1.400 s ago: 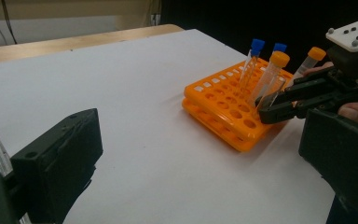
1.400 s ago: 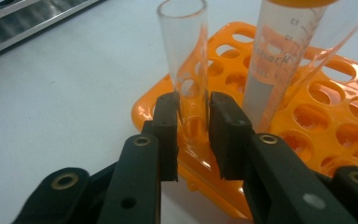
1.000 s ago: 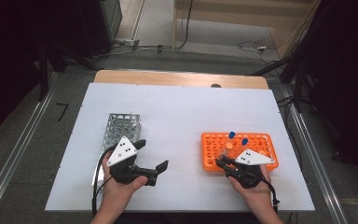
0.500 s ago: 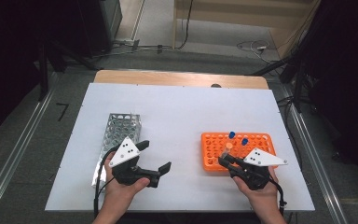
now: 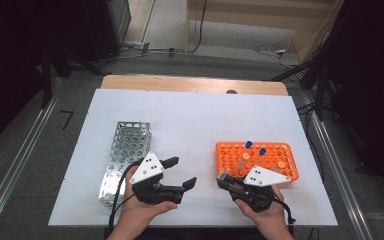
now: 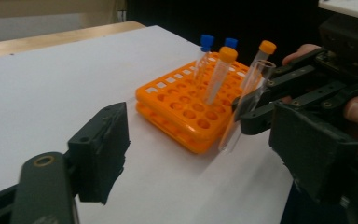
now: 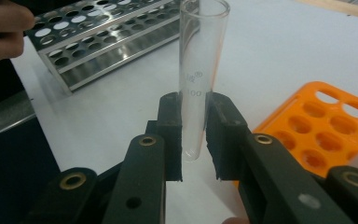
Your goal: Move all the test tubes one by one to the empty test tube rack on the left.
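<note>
A clear, uncapped glass tube (image 7: 196,70) stands nearly upright between my right gripper's (image 7: 193,135) pads, which are clamped on its lower part. I hold it in the air just off the near-left corner of the orange rack (image 5: 277,152), above the white table (image 5: 195,120). In my judgement it sits low in the grip so its upper length stays free for the other gripper to take.

My left gripper (image 5: 180,172) is turned toward the tube, its jaws apart with nothing between them. They have just been closing, probably narrowing to the tube's width before a handover.

Four capped tubes remain in the orange rack: two blue-capped (image 6: 206,39) at the back, two orange-capped (image 6: 227,53) nearer. The metal rack (image 5: 125,150) lies to the left with its holes empty, likely where the clear tube is headed.
</note>
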A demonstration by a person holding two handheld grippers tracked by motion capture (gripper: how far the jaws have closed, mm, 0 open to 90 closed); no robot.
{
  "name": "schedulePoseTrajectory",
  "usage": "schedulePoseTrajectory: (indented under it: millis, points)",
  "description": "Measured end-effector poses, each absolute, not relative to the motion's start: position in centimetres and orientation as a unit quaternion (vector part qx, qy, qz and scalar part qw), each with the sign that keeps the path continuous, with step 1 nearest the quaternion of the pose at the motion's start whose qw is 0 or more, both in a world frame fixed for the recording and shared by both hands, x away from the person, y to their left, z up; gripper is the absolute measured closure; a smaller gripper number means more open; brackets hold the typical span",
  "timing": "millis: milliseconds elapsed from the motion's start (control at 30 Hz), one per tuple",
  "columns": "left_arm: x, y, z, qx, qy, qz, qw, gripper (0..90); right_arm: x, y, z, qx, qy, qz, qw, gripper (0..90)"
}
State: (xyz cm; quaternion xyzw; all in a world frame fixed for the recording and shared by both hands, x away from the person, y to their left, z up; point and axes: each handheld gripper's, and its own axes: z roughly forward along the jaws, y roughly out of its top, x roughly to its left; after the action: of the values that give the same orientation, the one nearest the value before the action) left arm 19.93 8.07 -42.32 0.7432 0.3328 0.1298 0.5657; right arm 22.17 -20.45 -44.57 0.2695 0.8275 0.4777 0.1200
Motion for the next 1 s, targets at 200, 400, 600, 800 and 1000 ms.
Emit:
schedulePoseTrajectory:
  millis: [200, 400, 600, 800, 1000]
  points:
    - [19.7, 6.8, -42.4, 0.751, 0.309, 0.107, 0.573, 35.8, 21.7, -19.0, -44.8, 0.253, 0.836, 0.475, 0.108, 73.7]
    - [19.6, 5.5, -42.6, 0.764, 0.286, 0.096, 0.570, 51.0, 21.2, -18.0, -44.9, 0.235, 0.844, 0.473, 0.098, 73.7]
    - [19.5, 4.6, -42.9, 0.774, 0.275, 0.099, 0.561, 63.6, 20.9, -17.6, -44.8, 0.225, 0.846, 0.474, 0.088, 73.7]
    - [19.4, 4.2, -43.1, 0.779, 0.271, 0.106, 0.555, 71.9, 20.6, -17.3, -44.8, 0.216, 0.849, 0.475, 0.082, 73.7]
    - [19.4, 4.3, -43.1, 0.780, 0.271, 0.115, 0.552, 75.6, 20.7, -17.4, -44.8, 0.216, 0.849, 0.476, 0.076, 73.6]
